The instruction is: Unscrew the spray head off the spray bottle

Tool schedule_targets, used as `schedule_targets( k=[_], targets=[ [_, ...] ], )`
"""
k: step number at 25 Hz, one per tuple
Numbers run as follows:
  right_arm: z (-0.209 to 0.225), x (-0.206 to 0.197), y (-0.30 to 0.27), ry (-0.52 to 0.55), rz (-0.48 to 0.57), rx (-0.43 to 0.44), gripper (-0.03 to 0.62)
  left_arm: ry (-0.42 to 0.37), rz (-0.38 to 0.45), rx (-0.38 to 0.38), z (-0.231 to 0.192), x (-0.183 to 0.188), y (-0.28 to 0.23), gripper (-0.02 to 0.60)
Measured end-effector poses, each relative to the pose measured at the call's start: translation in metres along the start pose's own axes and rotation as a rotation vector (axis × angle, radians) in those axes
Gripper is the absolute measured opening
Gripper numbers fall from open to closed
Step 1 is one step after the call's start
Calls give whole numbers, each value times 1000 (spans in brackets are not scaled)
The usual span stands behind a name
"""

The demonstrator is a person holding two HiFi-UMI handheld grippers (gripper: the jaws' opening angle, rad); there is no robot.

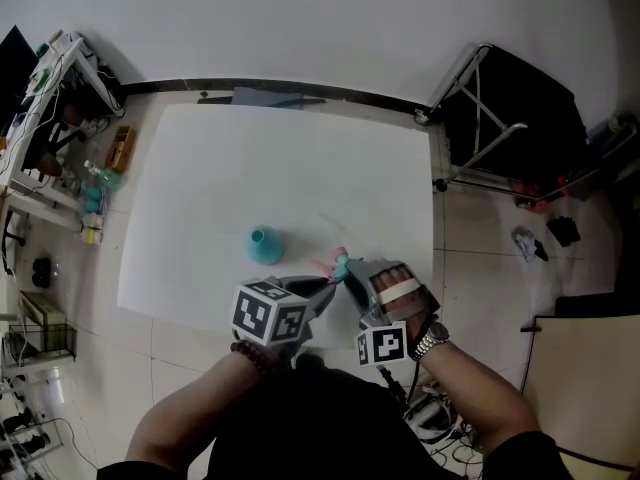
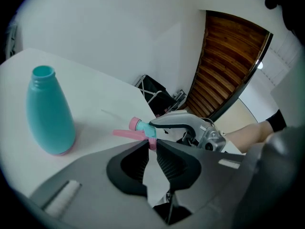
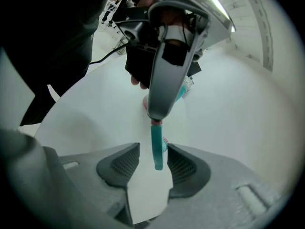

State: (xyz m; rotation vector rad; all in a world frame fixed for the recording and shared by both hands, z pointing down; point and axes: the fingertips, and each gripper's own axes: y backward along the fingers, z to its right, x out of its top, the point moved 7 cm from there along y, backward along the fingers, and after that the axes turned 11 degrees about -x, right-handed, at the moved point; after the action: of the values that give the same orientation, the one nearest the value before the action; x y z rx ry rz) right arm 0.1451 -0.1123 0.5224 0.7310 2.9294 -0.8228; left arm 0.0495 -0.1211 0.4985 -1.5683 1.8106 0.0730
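White table (image 1: 300,158) on tiled floor (image 1: 480,258), black folding stand (image 1: 510,98) at its 2 o'clock. I see the headless teal bottle (image 1: 265,245) upright at my left gripper's (image 1: 328,283) 10 o'clock; the right gripper view misses it. Left gripper, tilted down, clenches the spray head (image 2: 142,127); right gripper's (image 3: 153,161) jaws sit loose around its stem (image 3: 156,149)

White table (image 1: 200,168) in a cluttered room with a tiled floor (image 1: 480,268)
A white rack (image 1: 45,98) crowded with small items stood off the table's left edge, with teal bottles (image 1: 92,196) on a shelf just below it. A black folded frame (image 1: 520,118) leaned by the wall at the far right corner, cables (image 1: 440,418) lay on the floor near the person, and a brown slatted wooden door (image 2: 228,66) showed beyond the table.
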Motion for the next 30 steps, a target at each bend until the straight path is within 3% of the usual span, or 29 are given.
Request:
schedule_targets(
  k=[5,9,11,17,19,20,22,30],
  targets=[
    [6,4,0,39,24,-33,162,32,25,-30,5,2,5,71],
    [12,7,2,73,42,-69,81,40,41,-40,8,5,8,71],
    [15,9,2,86,44,-78,76,39,48,-42,9,7,11,71],
    [30,11,7,87,55,-113,71,-28,79,-34,21,14,17,78],
    [35,11,7,81,57,-111,71,-49,89,-33,23,18,19,155],
    [37,11,7,76,58,-110,71,-57,92,-30,23,19,21,197],
    [43,10,9,57,60,-108,71,-77,98,-15,24,21,25,224],
    [77,10,14,-150,64,-66,71,-195,98,83,24,21,46,242]
  ],
)
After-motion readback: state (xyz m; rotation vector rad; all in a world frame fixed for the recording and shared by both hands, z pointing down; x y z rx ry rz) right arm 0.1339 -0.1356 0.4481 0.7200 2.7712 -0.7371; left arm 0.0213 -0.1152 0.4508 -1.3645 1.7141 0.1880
